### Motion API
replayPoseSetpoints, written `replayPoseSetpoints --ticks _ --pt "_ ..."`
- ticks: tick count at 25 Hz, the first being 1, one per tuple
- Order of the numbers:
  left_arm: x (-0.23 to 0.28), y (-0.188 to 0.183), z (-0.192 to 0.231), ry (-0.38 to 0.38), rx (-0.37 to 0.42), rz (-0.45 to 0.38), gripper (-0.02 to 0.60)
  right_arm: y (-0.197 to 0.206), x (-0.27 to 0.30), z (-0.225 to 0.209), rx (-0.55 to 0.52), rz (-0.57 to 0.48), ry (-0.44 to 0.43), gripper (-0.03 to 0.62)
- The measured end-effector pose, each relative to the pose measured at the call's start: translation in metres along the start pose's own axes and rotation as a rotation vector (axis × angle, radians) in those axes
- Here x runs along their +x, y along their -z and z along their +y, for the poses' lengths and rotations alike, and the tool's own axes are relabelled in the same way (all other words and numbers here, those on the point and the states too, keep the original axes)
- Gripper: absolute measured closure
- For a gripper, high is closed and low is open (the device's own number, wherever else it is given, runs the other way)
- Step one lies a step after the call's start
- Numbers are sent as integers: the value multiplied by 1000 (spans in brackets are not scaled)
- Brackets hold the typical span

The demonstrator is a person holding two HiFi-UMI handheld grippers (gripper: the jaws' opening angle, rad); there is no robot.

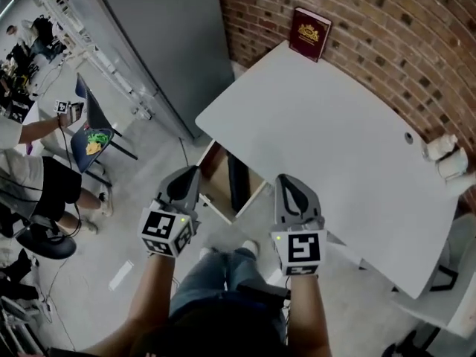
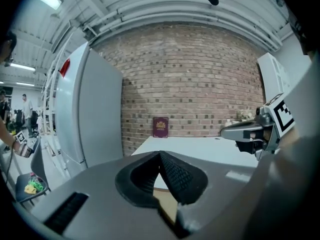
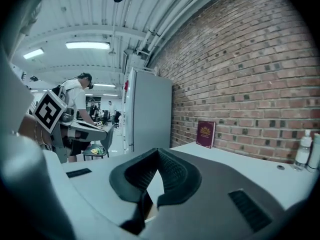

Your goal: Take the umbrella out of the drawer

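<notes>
A drawer (image 1: 216,188) with a wooden bottom stands pulled out under the near edge of the white table (image 1: 335,140). A long dark object (image 1: 237,183) lies in it; I cannot make out its shape. My left gripper (image 1: 186,175) hovers just left of the drawer, and my right gripper (image 1: 285,180) just right of it, over the table's edge. Both are shut with nothing between the pads. In the left gripper view the pads (image 2: 172,176) meet above the table (image 2: 200,145). The right gripper view shows shut pads (image 3: 170,171) as well.
A dark red book (image 1: 310,33) leans on the brick wall (image 1: 387,28) at the table's far corner. White bottles (image 1: 446,155) stand at the table's right end. A tall grey cabinet (image 1: 171,43) rises left of the table. People and a chair (image 1: 93,136) are at the far left.
</notes>
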State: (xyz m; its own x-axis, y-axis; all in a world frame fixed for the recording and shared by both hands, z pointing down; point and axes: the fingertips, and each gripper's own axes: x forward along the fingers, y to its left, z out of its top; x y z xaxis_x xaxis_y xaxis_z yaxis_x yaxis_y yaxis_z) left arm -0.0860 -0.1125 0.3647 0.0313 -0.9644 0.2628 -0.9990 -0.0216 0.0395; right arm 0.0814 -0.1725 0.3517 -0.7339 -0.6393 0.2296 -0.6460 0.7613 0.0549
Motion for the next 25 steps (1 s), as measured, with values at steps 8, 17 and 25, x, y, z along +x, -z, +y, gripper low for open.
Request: replayPoseSetpoints --ticks 8,17,25 --pt "36 6 -7 139 55 27 584 28 -16 -20 66 42 153 602" --pt "60 27 21 319 121 91 584 55 -5 14 107 109 288 602" --pt "71 55 52 467 171 127 584 76 23 57 153 160 415 602"
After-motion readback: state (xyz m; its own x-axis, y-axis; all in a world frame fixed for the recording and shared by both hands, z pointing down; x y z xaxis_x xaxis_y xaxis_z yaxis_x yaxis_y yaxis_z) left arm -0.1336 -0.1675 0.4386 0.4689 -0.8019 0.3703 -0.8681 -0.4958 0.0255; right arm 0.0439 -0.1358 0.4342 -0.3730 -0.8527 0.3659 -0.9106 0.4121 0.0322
